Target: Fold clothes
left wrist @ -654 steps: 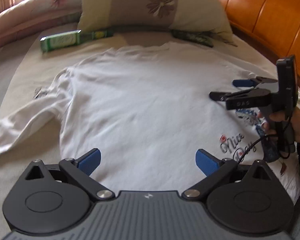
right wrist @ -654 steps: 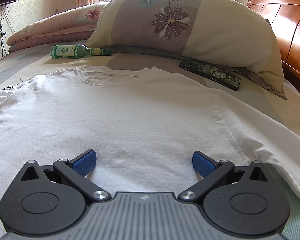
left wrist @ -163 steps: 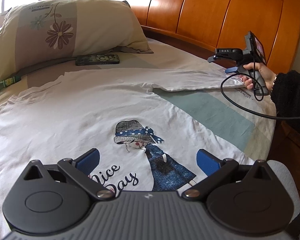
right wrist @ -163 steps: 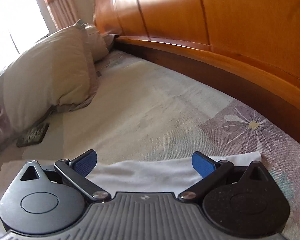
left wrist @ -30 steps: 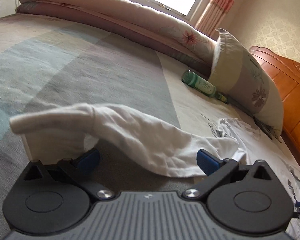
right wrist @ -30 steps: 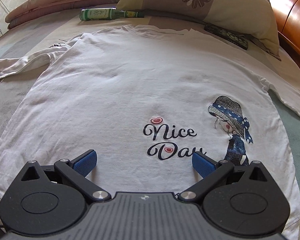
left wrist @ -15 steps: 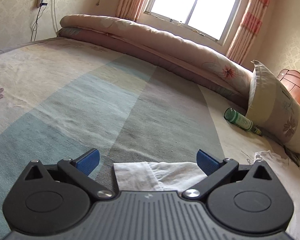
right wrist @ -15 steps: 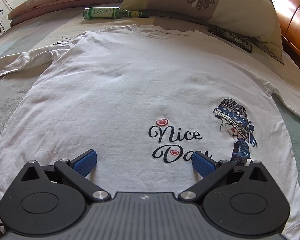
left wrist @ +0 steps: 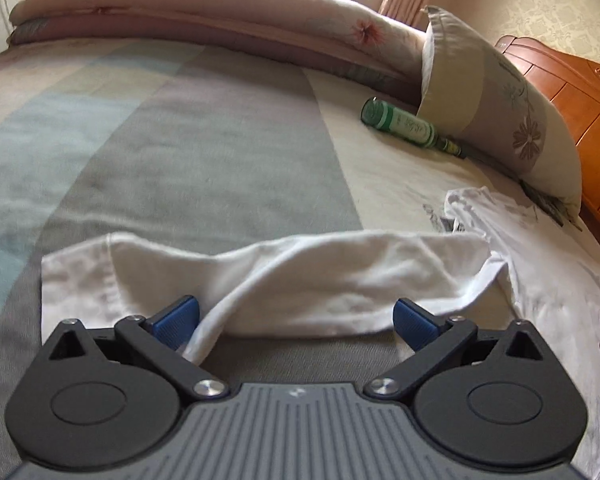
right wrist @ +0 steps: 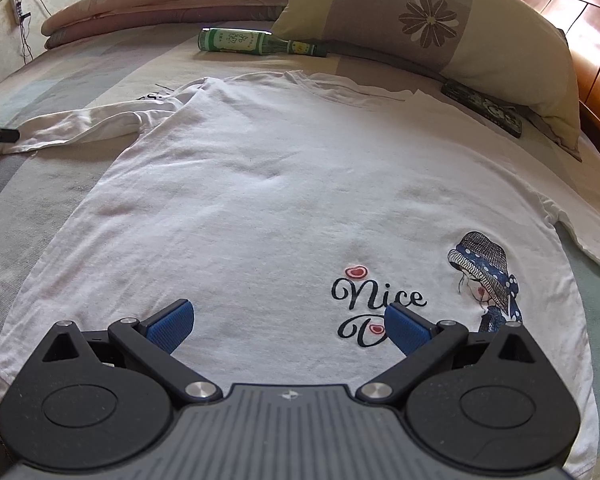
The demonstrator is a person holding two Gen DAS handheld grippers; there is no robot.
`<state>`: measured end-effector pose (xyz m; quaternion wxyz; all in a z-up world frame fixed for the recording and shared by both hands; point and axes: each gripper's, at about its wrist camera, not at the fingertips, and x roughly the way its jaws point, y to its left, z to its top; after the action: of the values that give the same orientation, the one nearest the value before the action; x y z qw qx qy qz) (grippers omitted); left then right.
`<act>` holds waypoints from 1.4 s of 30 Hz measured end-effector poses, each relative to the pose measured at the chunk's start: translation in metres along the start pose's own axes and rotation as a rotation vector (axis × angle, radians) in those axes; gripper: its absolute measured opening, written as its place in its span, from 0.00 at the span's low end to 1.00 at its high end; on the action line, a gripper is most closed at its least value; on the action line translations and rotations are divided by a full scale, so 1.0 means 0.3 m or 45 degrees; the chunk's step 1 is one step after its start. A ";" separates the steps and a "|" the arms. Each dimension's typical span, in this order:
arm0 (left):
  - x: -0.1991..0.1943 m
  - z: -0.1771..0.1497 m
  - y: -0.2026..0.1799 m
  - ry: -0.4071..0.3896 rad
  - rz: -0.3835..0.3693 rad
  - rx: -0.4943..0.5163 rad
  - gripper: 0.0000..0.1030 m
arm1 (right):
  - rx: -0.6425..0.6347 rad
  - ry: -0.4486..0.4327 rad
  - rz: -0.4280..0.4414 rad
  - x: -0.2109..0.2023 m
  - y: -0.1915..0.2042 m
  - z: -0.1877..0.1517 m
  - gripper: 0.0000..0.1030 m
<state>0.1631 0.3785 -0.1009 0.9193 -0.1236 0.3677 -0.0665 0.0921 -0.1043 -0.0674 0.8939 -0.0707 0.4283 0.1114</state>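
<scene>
Spreading across the bed (right wrist: 52,208) is the white long-sleeved shirt (right wrist: 280,200), lying flat with its print side up, collar toward the flowered pillow (right wrist: 440,28) and hem nearest the right-wrist camera. And the right gripper (right wrist: 290,322) hovers low over that hem, jaws spread wide and nothing between them, its blue pads (right wrist: 168,326) either side of plain white cloth. Beside the right pad sits the "Nice Day" lettering (right wrist: 376,304), and past it, toward the shirt's right edge, the printed girl in the hat (right wrist: 486,276).

Over on the shirt's left side, the left sleeve (left wrist: 300,280) runs out from the shoulder, rumpled and partly doubled over on the grey stripe of the bed (left wrist: 204,168). The left gripper (left wrist: 296,318) is right down at that sleeve, jaws released and wide apart, a fold of the sleeve lying between its pads (left wrist: 178,318); whether either pad actually touches cloth, I cannot tell. From the right-wrist view you catch just the tip of that gripper at the sleeve's cuff end.

Beyond the shirt's collar, a green bottle (right wrist: 256,42) lies on its side against the pillow. A dark patterned phone (right wrist: 484,110) rests near the shirt's right shoulder, tucked at the pillow's edge. A rolled pink quilt (left wrist: 204,12) lies beyond the bottle.
</scene>
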 end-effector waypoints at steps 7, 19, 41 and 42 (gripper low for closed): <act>-0.097 0.015 -0.091 0.086 0.065 0.243 0.99 | -0.008 -0.031 0.102 0.028 0.041 0.034 1.00; 0.234 0.294 -0.525 0.122 -0.246 0.489 0.72 | 0.012 -0.061 0.287 0.035 0.057 0.030 1.00; 0.449 0.300 -0.629 0.235 -0.188 0.533 0.00 | 0.075 -0.086 0.297 0.084 -0.028 -0.001 1.00; 0.451 0.307 -0.629 0.222 -0.161 0.535 0.00 | 0.072 -0.086 0.294 0.084 -0.029 -0.001 1.00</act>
<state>0.3185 0.1849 -0.0735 0.8835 0.0537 0.4154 -0.2095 0.1094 -0.1092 -0.0871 0.8908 0.0081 0.4061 0.2037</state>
